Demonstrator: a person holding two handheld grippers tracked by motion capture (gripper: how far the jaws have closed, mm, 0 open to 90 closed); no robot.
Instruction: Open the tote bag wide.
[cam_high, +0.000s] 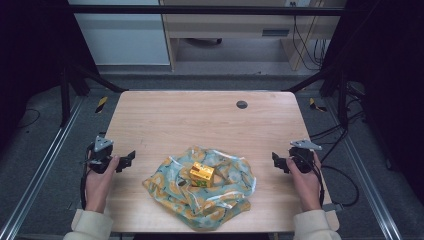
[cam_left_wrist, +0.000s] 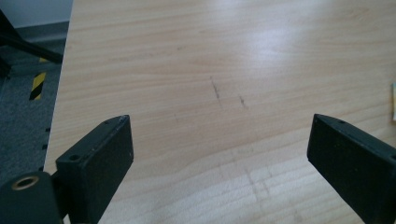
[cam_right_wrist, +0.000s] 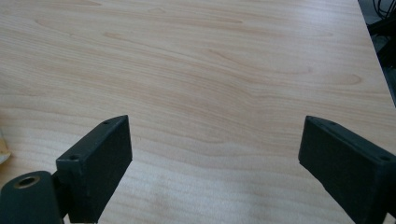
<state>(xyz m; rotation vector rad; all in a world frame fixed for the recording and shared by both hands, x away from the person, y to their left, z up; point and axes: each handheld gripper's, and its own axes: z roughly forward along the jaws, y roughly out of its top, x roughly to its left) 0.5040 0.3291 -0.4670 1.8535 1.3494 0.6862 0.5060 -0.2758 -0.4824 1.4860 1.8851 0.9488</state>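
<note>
— How do the jaws stand?
— Both pairs wide apart, empty, over bare counter (cam_left_wrist: 196, 70). The left gripper (cam_high: 131, 158) and right gripper (cam_high: 275, 160) flank the scarf (cam_high: 165, 182), apart from it.
— And the work?
— The scarf lies rumpled near the front edge, a yellow box (cam_high: 202, 174) on it. It is probably limp and light; pinch an outer hem. The hands sit low, wrists level.
</note>
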